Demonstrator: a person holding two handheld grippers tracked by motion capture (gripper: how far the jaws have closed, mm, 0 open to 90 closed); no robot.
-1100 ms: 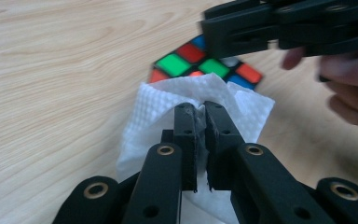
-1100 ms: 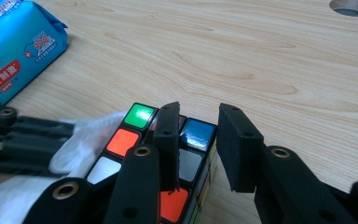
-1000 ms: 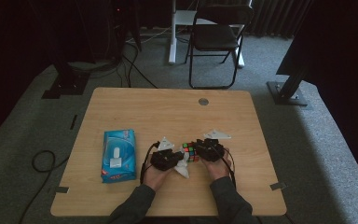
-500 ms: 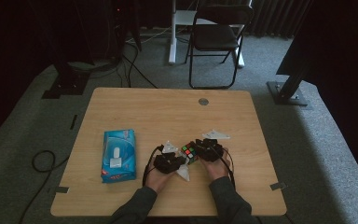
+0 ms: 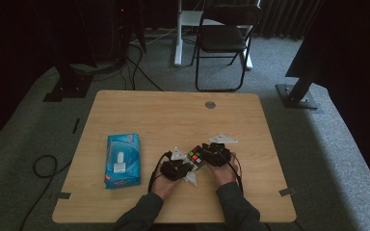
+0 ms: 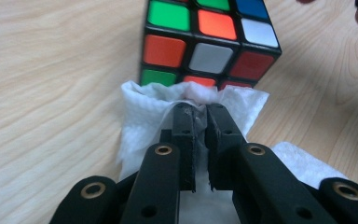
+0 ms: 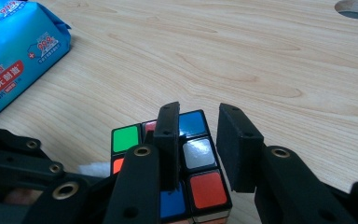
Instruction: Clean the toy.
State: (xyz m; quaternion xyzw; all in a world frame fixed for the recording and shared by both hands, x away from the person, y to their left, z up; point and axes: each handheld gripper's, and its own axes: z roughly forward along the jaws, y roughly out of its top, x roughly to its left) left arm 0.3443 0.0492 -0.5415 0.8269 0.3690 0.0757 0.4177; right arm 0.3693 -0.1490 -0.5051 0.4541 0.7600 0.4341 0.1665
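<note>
Pale wood runs under everything: from the high view the table (image 5: 139, 120) carries a blue wipes packet (image 5: 123, 160) at its left, and near the front edge my two hands meet around a puzzle cube (image 5: 196, 156), my left gripper (image 5: 176, 168) just to its left and my right gripper (image 5: 216, 154) on its right side, both touching or nearly touching it. In the left gripper view my left gripper (image 6: 196, 112) has its jaws pressed almost together, pinching a fold of white tissue (image 6: 140, 121), and that tissue is pushed against the lower edge of the cube (image 6: 209, 44), which sits on the table with red, green, white and blue squares facing me. In the right gripper view my right gripper (image 7: 200, 140) clamps the cube (image 7: 200, 182) by one layer, one jaw laid over its top face and the other down its outer side; the packet (image 7: 14, 56) lies at upper left, well apart.
</note>
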